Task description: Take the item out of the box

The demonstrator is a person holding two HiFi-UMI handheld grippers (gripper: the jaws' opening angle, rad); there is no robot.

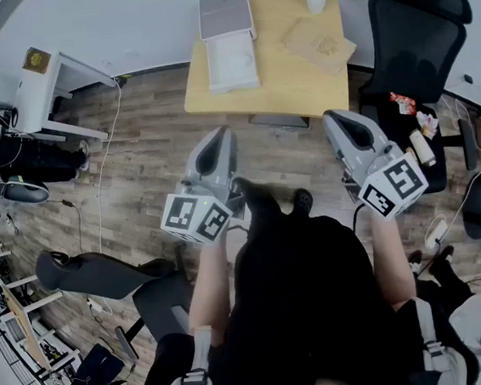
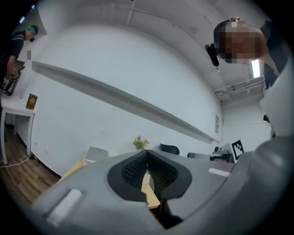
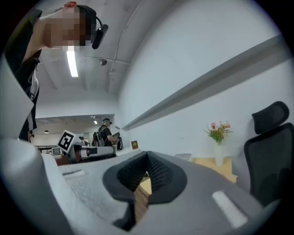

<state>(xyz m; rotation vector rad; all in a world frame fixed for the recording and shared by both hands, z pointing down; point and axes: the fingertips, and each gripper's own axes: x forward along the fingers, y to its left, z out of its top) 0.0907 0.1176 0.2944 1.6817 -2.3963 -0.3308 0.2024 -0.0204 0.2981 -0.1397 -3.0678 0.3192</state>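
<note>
Here, left gripper (image 1: 220,138) and right gripper (image 1: 337,119) both closed, empty, level, short of table (image 1: 297,83) bearing the box (image 1: 229,39).

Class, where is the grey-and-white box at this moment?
In the head view, the grey-and-white box sits at the left end of the light wooden table, to the left of a flat brown packet.
</note>
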